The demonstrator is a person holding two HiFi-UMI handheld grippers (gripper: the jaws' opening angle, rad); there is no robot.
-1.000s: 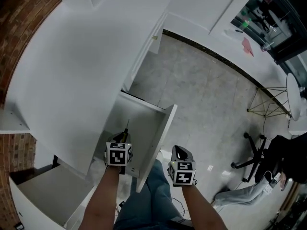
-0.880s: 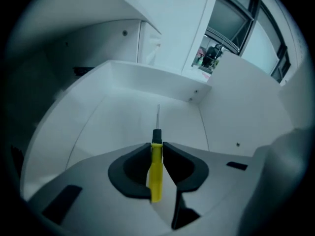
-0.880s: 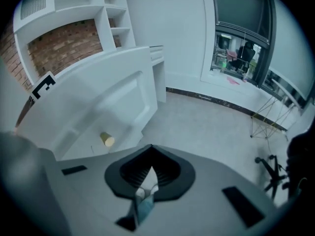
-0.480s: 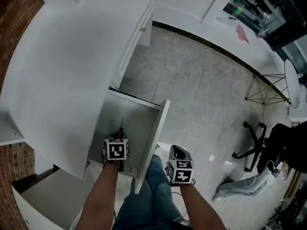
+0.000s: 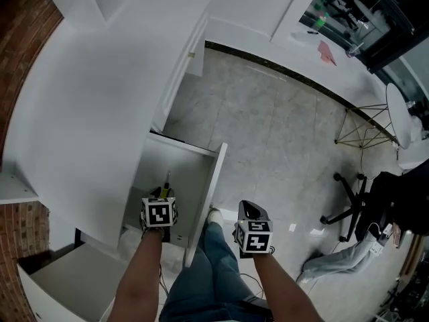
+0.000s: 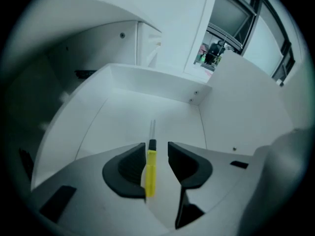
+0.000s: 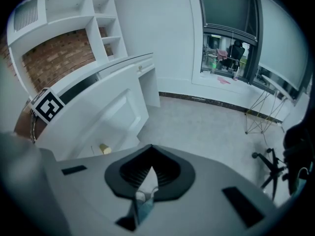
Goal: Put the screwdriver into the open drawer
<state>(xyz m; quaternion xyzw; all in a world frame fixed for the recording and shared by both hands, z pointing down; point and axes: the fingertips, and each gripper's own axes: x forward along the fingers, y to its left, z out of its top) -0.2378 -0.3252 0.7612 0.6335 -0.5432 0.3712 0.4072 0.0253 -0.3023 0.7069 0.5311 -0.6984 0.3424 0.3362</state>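
Two dark jaws of the left gripper (image 6: 157,146) are opening. Between them the screwdriver (image 6: 150,168) is being shown with its yellow handle lying against the left-hand pad, while a clear gap is being left on the other side, so it is not being pinched from both sides. Its long axis is running straight ahead along the line of the jaws, with the black collar and the thin metal shaft being pointed away from the hand and down. The shaft is being blurred in the left gripper view, and whether the tip is touching anything cannot be told. Directly beyond the tip, the white floor of the open drawer (image 6: 123,117) is being looked into, with a side wall rising on either hand and the end wall farther off, so the tool is judged to be inside the drawer's bounds already. What is being called for next is judged to be a withdrawal back along that same axis, up and away from the handle, without the handle being dragged by the left-hand pad. Farther to the side, the right gripper (image 7: 151,149) is being held with its jaws pressed together on nothing, over the grey floor outside the drawer's front panel, well apart from the tool.
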